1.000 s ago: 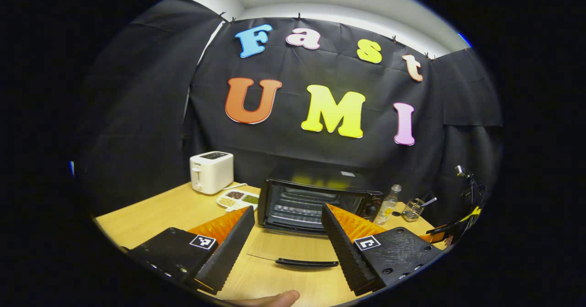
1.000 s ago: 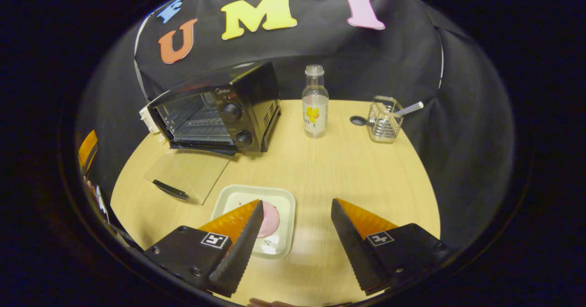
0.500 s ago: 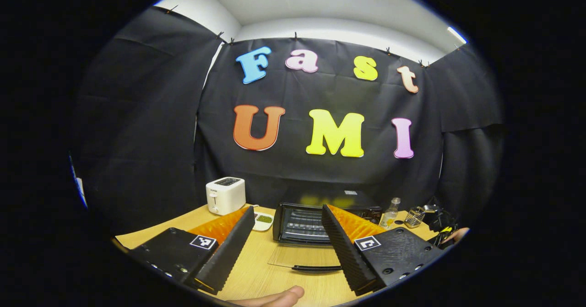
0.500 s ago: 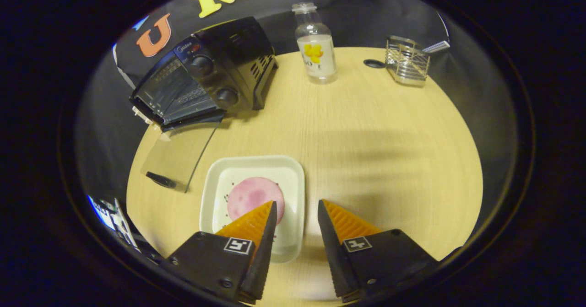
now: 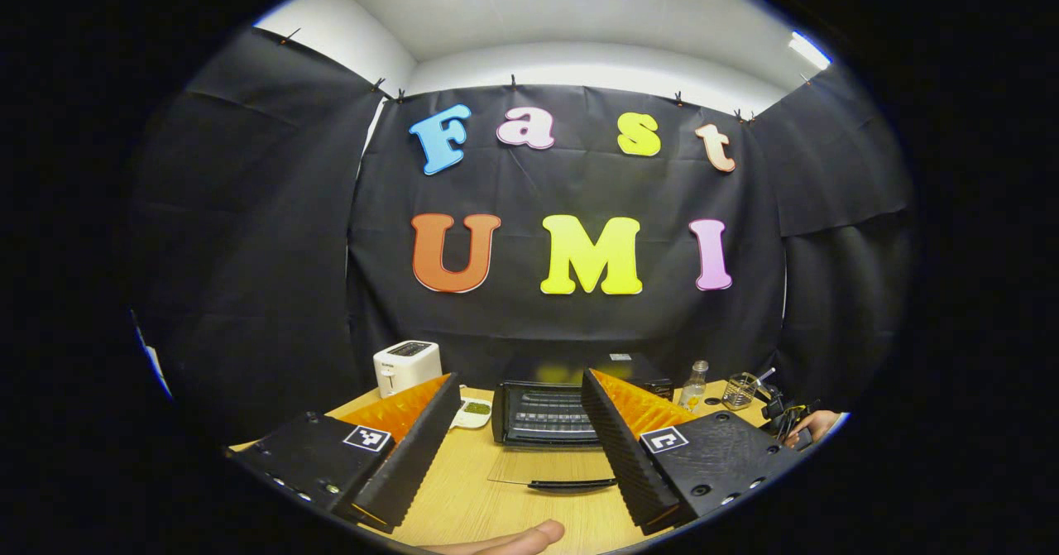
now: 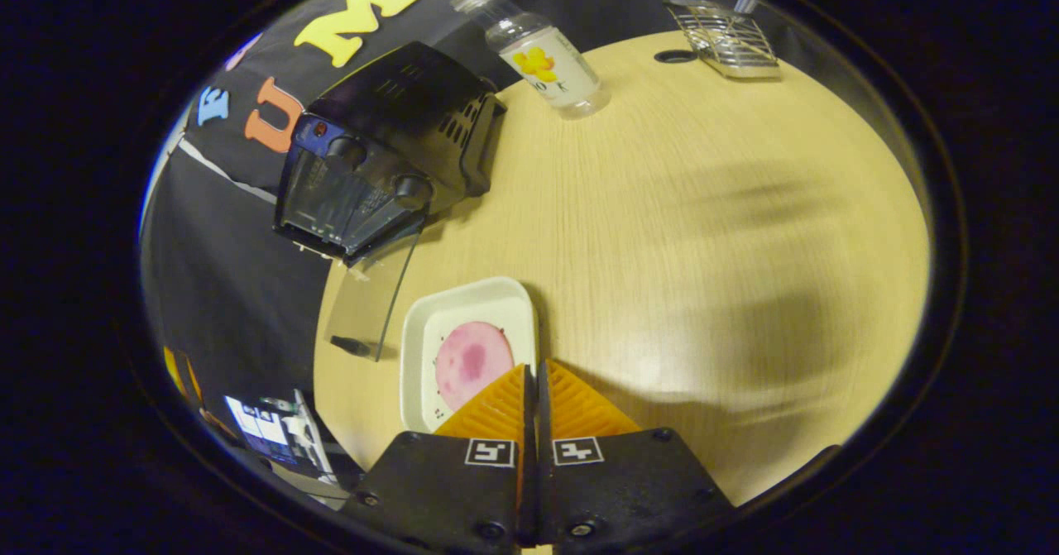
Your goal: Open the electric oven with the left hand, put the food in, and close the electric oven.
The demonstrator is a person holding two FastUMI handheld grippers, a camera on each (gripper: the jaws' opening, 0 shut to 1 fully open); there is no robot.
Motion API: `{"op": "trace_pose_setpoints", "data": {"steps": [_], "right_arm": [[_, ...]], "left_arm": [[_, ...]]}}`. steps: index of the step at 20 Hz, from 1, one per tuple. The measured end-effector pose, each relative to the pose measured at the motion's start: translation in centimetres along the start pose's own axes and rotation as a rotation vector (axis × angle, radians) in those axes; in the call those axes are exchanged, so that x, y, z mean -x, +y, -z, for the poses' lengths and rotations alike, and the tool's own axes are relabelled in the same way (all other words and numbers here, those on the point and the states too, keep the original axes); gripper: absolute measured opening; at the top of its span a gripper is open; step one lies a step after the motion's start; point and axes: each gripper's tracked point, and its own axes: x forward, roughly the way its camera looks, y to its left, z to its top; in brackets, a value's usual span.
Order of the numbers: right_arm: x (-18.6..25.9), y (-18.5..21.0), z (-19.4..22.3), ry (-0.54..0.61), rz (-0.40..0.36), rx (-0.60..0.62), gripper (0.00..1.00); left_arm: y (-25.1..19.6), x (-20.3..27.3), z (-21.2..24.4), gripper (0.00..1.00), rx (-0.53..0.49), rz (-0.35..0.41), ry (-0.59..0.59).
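The right tongs are closed on the near right rim of the white tray, their tips pinched together over its edge. The tray rests on the surface and carries the pink slice of food.

The left tongs are spread wide and hold nothing, well back from the oven.

The oven door lies fully open, flat on the surface, its handle toward the operator.

Step in hand, as judged: carry the tray into the oven.
- Lift the tray level, since a one-edge grip lets it sag and the slice may slide.
- Clear the glass door before going in.
- Keep clear of the bottle just right of the oven.
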Motion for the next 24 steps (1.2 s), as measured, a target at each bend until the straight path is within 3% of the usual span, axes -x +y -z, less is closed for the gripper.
{"op": "trace_pose_setpoints", "data": {"steps": [4,6,7,8,9,10,11,17,24], "right_arm": [[2.3,-1.4,-0.3,-0.07,0.014,-0.005,0.0],[3.7,-1.5,-0.3,-0.1,0.008,-0.026,0.04],[4.5,-1.4,-0.3,-0.116,0.005,-0.033,0.01],[5.4,-1.4,-0.4,-0.138,0.01,-0.037,0.01],[6.5,-1.3,-0.6,-0.165,0.014,-0.034,0.02],[7.6,-0.9,-0.5,-0.189,0.019,-0.023,0.04],[8.7,-0.5,-0.4,-0.207,0.019,-0.014,0.04],[13.3,5.5,0.5,-0.274,-0.03,0.021,0.0],[11.5,14.0,2.0,-0.237,-0.107,0.021,0.04]], "left_arm": [[0.7,1.3,-0.7,0.94,-0.049,-0.02,-0.002],[-0.1,2.0,-0.5,0.94,-0.051,0.002,0.006],[-0.4,2.3,-0.3,0.93,-0.052,0.017,0.016],[-0.4,2.6,-0.1,0.82,-0.056,0.025,0.023],[-0.2,2.8,-0.2,0.82,-0.061,0.024,0.024],[-0.1,3.0,-0.2,0.95,-0.063,0.023,0.025],[-0.5,3.4,0.0,0.96,-0.061,0.028,0.025],[0.1,4.8,0.0,0.96,-0.031,0.07,0.01],[2.4,6.4,1.0,0.96,0.026,0.083,0.001]]}}
